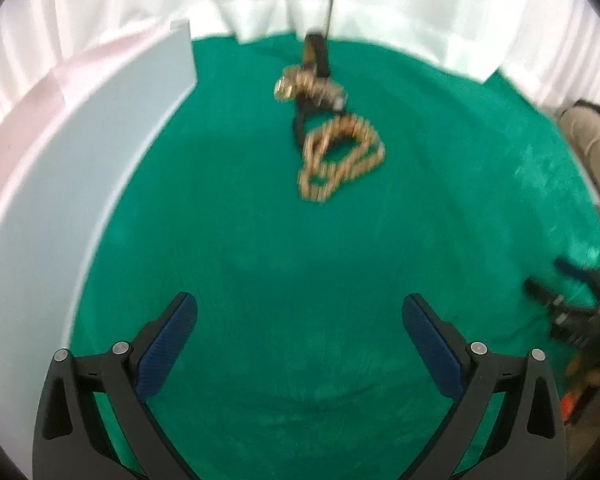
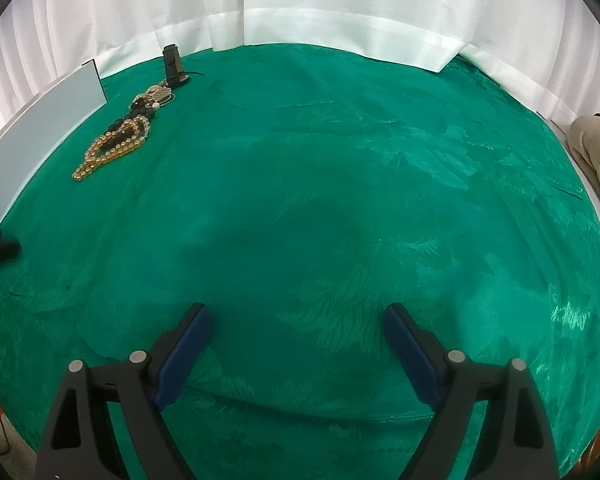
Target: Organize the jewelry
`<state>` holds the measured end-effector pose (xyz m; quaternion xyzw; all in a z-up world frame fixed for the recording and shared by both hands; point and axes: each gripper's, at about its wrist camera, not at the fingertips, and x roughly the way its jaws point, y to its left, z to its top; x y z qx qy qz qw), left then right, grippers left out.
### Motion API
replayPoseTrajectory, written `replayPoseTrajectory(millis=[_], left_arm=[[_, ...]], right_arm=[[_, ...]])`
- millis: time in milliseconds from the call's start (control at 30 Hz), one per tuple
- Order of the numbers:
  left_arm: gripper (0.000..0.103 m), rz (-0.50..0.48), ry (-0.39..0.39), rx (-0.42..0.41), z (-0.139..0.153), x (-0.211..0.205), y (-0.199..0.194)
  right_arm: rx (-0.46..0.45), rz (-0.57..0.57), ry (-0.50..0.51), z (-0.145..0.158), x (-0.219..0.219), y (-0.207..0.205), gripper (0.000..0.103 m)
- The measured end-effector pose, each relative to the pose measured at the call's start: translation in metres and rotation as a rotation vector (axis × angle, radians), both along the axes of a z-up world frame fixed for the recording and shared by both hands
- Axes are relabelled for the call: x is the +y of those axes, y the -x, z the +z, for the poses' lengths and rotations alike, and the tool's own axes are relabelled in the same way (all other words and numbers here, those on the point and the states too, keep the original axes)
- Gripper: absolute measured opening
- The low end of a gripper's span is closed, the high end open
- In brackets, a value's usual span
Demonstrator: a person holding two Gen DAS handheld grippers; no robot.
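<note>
A gold bead necklace (image 1: pixel 340 158) lies in loops on the green cloth, blurred in the left wrist view. Just beyond it sits a tangle of gold and dark jewelry (image 1: pixel 310 86) against a small dark stand (image 1: pixel 315 54). My left gripper (image 1: pixel 300 312) hovers open well short of them, nothing between its blue pads. In the right wrist view the same gold necklace (image 2: pixel 112 146), the dark beads and gold piece (image 2: pixel 152 98) and the stand (image 2: pixel 173 64) lie far off at the upper left. My right gripper (image 2: pixel 298 322) is wide open over bare cloth.
A pale flat box (image 1: pixel 60 184) runs along the left edge of the table, also seen as the box (image 2: pixel 40 128) at far left. White curtains (image 2: pixel 300 8) hang behind. A person's beige trouser leg (image 2: pixel 598 140) is at the right. The other gripper (image 1: pixel 568 304) shows at right.
</note>
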<state>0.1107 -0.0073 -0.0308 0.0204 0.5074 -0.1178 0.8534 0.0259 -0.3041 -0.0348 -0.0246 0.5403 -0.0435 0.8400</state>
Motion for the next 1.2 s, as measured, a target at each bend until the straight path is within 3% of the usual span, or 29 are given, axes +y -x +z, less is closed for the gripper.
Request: replayPoseTrajectory(millis=[100,233,400,533,600,633,667,733,833,1000,1200], left_arm=[[0.102,-0.028,0.058,-0.008,0.016,0.000,-0.022],[0.101,-0.082,0.071,-0.001,0.016,-0.019,-0.056],[0.082,-0.071,0.051,0.027,-0.012,-0.041,-0.096],[0.065,-0.043,-0.031,0.043,-0.039,-0.047,-0.114],[0.058,-0.043,0.009,0.027,-0.042,-0.047,-0.115],[0.045,-0.051,-0.001,0.031,-0.044,-0.049,-0.114],[0.024,-0.061,-0.025,0.019,-0.043,-0.052,-0.112],[0.006,-0.093,-0.052,0.019,-0.043,-0.056,-0.106],[0.006,-0.085,0.034,0.059,-0.036,-0.047,-0.098],[0.006,-0.027,0.231,0.049,-0.004,-0.017,-0.073],[0.006,0.012,0.353,0.008,0.035,0.017,-0.040]], right_arm=[[-0.004,0.003,0.001,0.000,0.001,0.000,0.091],[-0.005,0.004,0.000,0.000,0.001,0.001,0.091],[-0.009,0.003,0.001,0.000,0.001,0.001,0.091],[-0.009,0.003,0.000,0.000,0.001,0.001,0.091],[-0.011,0.003,0.001,0.000,0.001,0.001,0.091],[-0.013,0.004,0.000,0.000,0.001,0.001,0.091],[-0.014,0.005,0.000,0.000,0.002,0.002,0.091],[-0.016,0.004,0.000,0.000,0.002,0.002,0.092],[-0.016,0.004,0.000,0.000,0.002,0.002,0.092],[-0.017,0.004,0.000,0.000,0.002,0.002,0.092],[-0.010,0.002,0.002,-0.001,0.001,-0.001,0.093]])
